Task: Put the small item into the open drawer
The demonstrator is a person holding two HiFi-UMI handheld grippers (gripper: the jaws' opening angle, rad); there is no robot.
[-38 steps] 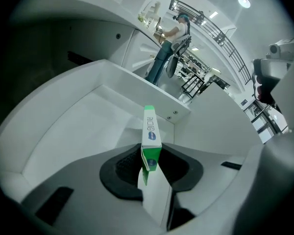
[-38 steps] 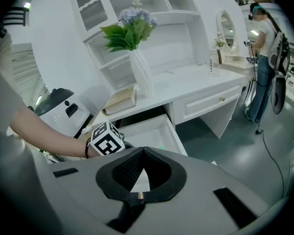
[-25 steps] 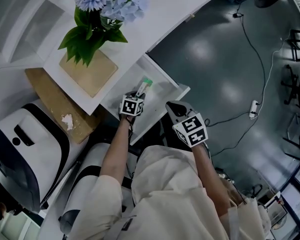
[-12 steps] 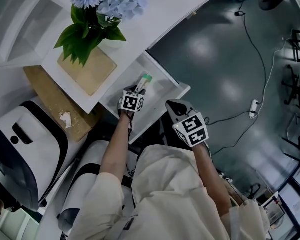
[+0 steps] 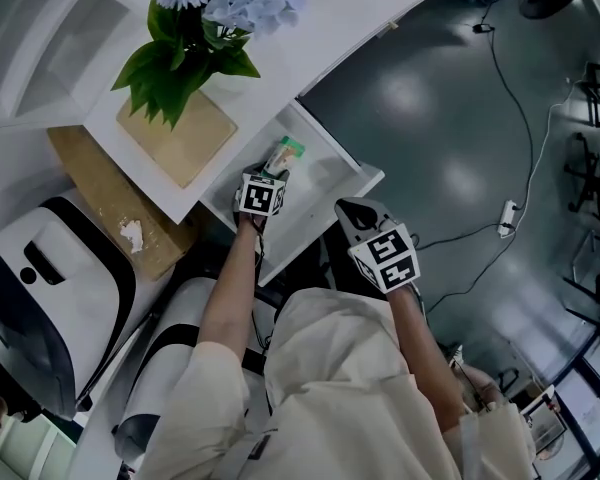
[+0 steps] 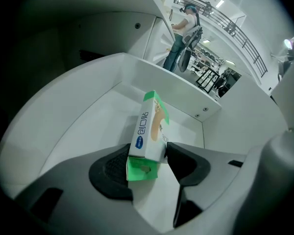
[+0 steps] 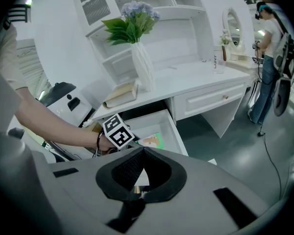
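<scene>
My left gripper (image 6: pixel 148 163) has just been opening its jaws around the small box (image 6: pixel 148 126), which rests inside the open drawer (image 6: pixel 88 126), loose between my spread pads. My right gripper (image 7: pixel 141 153) is pressed shut on nothing. I judge only pulling clear remains.

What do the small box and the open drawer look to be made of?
Small box: probably printed cardboard, slightly glossy; sharp folded edges and a green end flap. Drawer: likely white-painted wood or board, smooth matt; flat panels with visible screw heads.
</scene>
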